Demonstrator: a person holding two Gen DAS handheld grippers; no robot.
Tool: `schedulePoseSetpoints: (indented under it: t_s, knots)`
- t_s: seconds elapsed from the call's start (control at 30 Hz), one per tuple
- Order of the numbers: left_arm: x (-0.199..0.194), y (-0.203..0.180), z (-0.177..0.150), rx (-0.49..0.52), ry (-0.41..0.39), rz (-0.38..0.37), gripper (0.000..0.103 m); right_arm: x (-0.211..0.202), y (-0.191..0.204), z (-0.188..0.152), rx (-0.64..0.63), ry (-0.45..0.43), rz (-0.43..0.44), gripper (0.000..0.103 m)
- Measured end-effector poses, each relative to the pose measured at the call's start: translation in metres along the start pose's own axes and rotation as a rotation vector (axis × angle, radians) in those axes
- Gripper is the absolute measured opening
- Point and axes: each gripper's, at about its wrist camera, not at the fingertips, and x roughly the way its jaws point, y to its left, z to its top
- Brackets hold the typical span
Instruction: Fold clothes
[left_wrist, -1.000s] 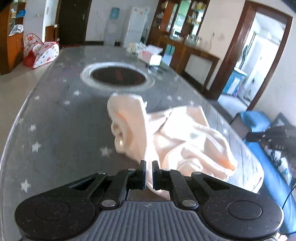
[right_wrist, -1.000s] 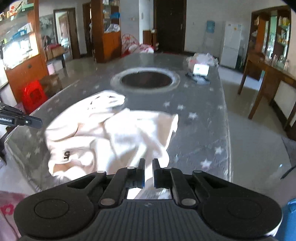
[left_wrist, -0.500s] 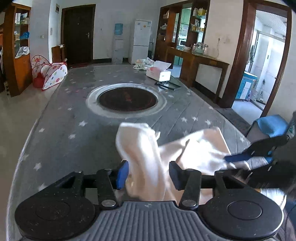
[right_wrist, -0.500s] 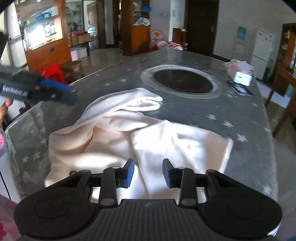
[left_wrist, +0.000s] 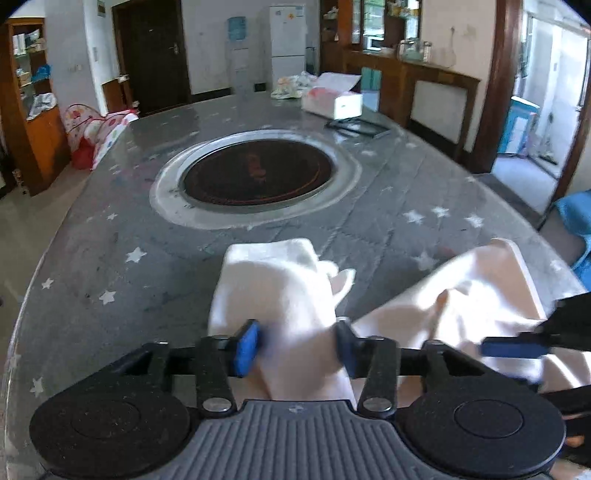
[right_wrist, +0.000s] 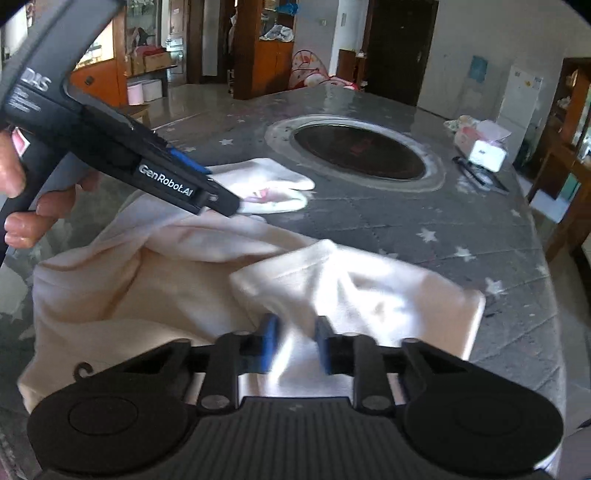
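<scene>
A pale cream garment (right_wrist: 177, 280) lies crumpled across the near end of the grey, star-printed worktop (left_wrist: 96, 258), filling the lower half of both wrist views. In the left wrist view my left gripper (left_wrist: 297, 345) has its jaws around a bunched sleeve-like fold that runs up the centre of the frame; the jaws have just been closing, and the blue pads (left_wrist: 246, 347) sit against the cloth on either side, though motion blur keeps me from saying they truly pinch it. In the right wrist view my right gripper (right_wrist: 293, 345) has also just been closing its jaws, with a blurred ridge of the same garment between the pads at lower centre; whether it is clenched on the fabric I cannot tell. My left hand (right_wrist: 22, 206) shows at the left edge of that view, holding its gripper's handle. Beyond the cloth, a round dark inset with a pale ring (left_wrist: 255, 177) sits mid-worktop, and a white tissue box (left_wrist: 332, 103) stands toward the upper right.
</scene>
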Motion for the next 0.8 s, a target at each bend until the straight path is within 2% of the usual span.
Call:
schedulePoseSetpoints:
  t_s: [0.1, 0.2, 0.43, 0.6, 0.7, 0.8]
  knots:
    - [-0.006, 0.015, -0.003, -0.05, -0.013, -0.011, 0.018, -0.01, -0.006, -0.003, 0.0, -0.024, -0.057, 0.002]
    - [-0.024, 0.036, -0.007, -0.116, -0.05, -0.018, 0.011, -0.026, -0.022, -0.008, 0.027, -0.056, -0.134, 0.001]
    - [-0.068, 0.075, -0.022, -0.235, -0.128, 0.025, 0.007, -0.062, -0.059, -0.023, 0.12, -0.077, -0.272, 0.002]
    - [-0.095, 0.094, -0.04, -0.296, -0.173, 0.08, 0.005, -0.067, -0.05, -0.022, 0.124, -0.085, -0.18, 0.013]
    - [-0.105, 0.106, -0.053, -0.336, -0.165, 0.109, 0.005, -0.056, -0.033, -0.014, 0.092, -0.081, -0.101, 0.034]
    - [-0.109, 0.114, -0.06, -0.375, -0.14, 0.078, 0.006, -0.04, -0.016, -0.005, 0.052, -0.063, -0.032, 0.035]
